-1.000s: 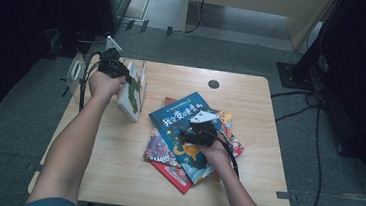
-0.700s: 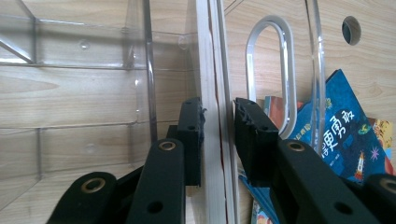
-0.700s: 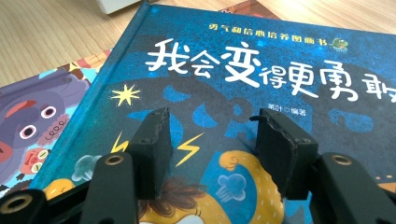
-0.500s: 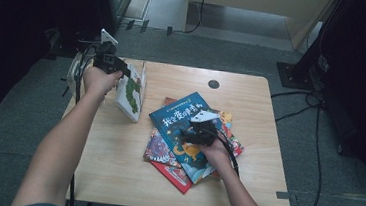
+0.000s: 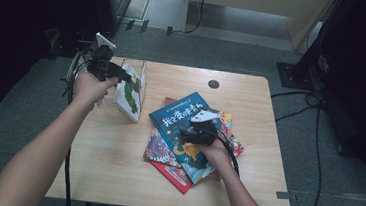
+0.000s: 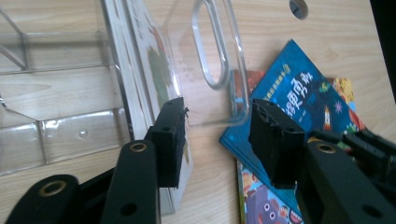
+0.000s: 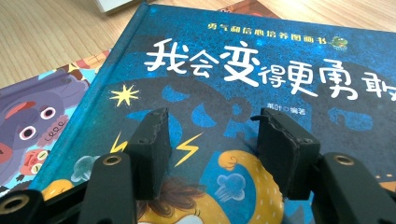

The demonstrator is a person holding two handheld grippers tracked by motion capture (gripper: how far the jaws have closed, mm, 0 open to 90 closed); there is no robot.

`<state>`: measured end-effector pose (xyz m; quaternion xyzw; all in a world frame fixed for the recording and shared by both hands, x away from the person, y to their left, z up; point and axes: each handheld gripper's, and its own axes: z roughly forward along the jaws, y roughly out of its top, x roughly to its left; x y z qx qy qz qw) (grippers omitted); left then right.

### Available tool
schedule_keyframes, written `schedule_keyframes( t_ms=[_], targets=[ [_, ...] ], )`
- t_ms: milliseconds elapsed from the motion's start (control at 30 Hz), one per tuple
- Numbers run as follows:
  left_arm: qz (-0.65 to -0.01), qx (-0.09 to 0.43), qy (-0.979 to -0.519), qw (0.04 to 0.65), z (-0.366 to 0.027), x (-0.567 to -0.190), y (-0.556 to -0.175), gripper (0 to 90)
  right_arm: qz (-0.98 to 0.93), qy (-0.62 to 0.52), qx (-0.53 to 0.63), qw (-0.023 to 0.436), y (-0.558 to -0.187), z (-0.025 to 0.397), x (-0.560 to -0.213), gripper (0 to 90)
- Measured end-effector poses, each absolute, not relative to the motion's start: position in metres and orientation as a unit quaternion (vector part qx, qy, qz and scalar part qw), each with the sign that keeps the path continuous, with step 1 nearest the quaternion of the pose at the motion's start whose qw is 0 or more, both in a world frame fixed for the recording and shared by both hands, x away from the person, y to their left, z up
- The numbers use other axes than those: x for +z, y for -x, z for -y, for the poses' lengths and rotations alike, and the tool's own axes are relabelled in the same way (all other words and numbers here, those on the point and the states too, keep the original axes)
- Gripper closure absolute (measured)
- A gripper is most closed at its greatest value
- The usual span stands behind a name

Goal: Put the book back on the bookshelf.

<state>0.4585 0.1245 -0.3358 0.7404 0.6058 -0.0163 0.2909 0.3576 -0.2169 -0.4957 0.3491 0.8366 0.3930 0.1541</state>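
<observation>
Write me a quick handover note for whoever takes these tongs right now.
Left tongs: open, at the clear rack near the table's left rear; its jaws straddle the rack's end panel, gripping nothing.
Right tongs: open, low over the blue book, not gripping it.
Books: one white book stands in the rack. The blue book tops a loose pile mid-table.
Done: one book racked.
Left, probably: grip the blue book, stand it in the rack, then the others.

A pale wooden bench [image 5: 115,162] stood on grey carpet [image 5: 322,95]; dark, possibly equipment-filled, surroundings flanked it.
</observation>
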Motion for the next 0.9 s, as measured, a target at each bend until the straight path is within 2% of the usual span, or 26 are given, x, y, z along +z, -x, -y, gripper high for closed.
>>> schedule_keyframes(
  t_ms=[500,700,900],
  targets=[
    [-0.567,-0.030,-0.763,0.309,-0.114,-0.355,-0.418,49.7,-0.839,-0.344,0.395,0.147,-0.360,0.217,-0.495,43.5],
    [-0.542,-0.009,-0.785,0.299,-0.102,-0.365,-0.401,48.0,-0.839,-0.344,0.395,0.147,-0.360,0.218,-0.495,43.6],
    [-0.521,-0.024,-0.796,0.307,-0.093,-0.375,-0.390,46.8,-0.836,-0.350,0.399,0.138,-0.358,0.219,-0.495,45.3]
  ],
)
